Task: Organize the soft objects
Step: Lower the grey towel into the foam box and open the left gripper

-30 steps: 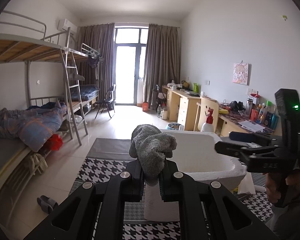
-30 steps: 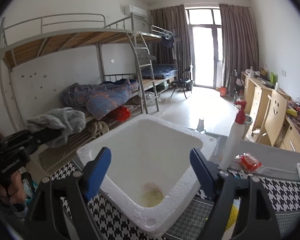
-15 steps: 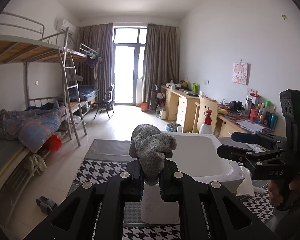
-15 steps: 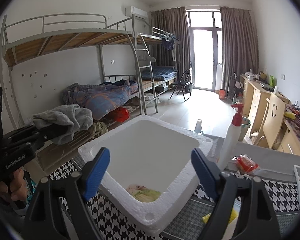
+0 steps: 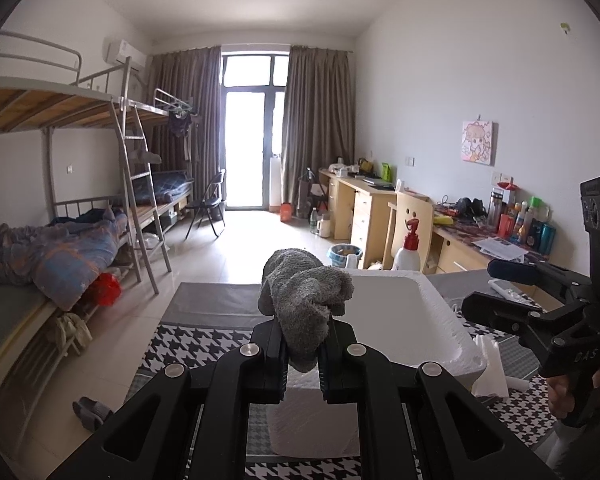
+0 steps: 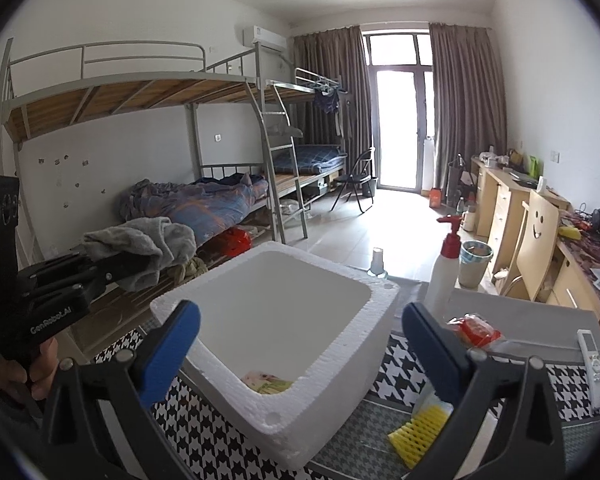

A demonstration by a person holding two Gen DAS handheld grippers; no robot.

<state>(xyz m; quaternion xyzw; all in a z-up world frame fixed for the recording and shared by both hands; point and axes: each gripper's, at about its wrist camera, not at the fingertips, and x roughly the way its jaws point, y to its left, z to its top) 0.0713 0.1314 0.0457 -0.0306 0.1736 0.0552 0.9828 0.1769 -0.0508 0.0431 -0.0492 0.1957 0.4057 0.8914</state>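
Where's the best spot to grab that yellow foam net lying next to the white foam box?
Take the yellow foam net across its narrow width, coming from above. It lies flat on the checked cloth beside the foam box, so a sideways approach would probably just push it.

From my right wrist view, the foam box [image 6: 332,364] wall hides most of a pale soft item [image 6: 266,382] inside; I cannot identify it; the yellow brush [image 6: 418,432] sits half behind my right gripper [image 6: 300,340] finger.
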